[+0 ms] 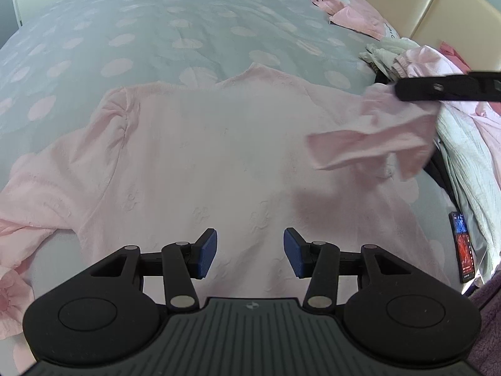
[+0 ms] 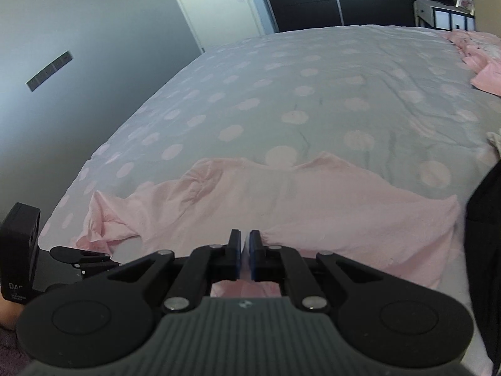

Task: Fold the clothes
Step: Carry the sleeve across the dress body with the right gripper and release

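Starting at the left, the pink top (image 1: 194, 156) lies spread flat on the bed (image 1: 156, 25), over its grey, pink-dotted cover; its left sleeve (image 1: 47, 185) is stretched outward and not yet folded in. The left claw (image 1: 250, 252) hovers over the lower middle of the top with its blue pads apart and nothing between them, so it is released. Further right, the right sleeve (image 1: 375, 144) is lifted off the bed and hangs over the body of the top, pinched by the right claw (image 2: 245, 252), whose pads are clenched on a thin bit of the pink cloth. At the far right a heap of other clothes (image 1: 463, 144) waits along the bed edge, and a phone (image 1: 462, 244) lies below it. Judging by this, the fold is only beginning: the right sleeve is mid-way in, while the left sleeve, the body folds and the whole heap remain.
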{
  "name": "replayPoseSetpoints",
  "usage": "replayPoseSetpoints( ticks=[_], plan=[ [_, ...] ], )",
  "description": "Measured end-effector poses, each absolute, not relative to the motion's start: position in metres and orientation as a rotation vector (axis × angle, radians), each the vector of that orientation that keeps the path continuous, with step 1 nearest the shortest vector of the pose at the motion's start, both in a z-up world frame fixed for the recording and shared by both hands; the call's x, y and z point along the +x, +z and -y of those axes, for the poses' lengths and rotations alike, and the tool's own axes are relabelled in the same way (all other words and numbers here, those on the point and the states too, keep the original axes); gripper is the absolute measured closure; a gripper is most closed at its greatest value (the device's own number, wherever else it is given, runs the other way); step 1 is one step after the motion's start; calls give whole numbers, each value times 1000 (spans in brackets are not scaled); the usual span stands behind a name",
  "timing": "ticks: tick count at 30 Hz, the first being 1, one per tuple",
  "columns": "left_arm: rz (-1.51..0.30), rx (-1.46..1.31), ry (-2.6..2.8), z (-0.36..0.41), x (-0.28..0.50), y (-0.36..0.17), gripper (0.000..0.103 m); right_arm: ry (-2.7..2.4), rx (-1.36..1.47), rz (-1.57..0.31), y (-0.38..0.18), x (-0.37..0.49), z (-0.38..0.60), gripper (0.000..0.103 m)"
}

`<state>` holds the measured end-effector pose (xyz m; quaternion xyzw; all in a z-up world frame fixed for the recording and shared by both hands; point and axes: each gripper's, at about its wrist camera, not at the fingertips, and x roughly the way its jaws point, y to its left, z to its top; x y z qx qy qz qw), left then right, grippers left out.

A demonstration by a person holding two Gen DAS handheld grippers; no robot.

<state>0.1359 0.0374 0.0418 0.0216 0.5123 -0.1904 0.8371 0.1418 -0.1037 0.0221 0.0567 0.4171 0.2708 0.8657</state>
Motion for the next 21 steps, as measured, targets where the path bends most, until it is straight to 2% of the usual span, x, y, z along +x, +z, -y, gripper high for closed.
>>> replayPoseSetpoints(
  ticks=[6, 7, 8, 9, 14, 21],
  plan=[
    [-1091, 64, -414, -43, 132, 37, 53, 597, 55, -921, -3, 159, 62, 86],
    [-1091, 64, -420, -42, 132, 36, 53, 597, 49, -921, -4, 159, 60, 82],
    [-1090, 66, -429, -41, 132, 35, 53, 597, 44, -922, -6, 160, 58, 72],
    [-1088, 68, -438, -39, 132, 35, 53, 592, 36, -917, -6, 160, 58, 69],
    [-1057, 96, -499, -23, 130, 31, 49, 532, 40, -892, 1, 158, 80, 67],
    [-972, 197, -518, 15, 137, 20, 49, 382, 71, -913, -1, 156, 144, 66]
  ],
)
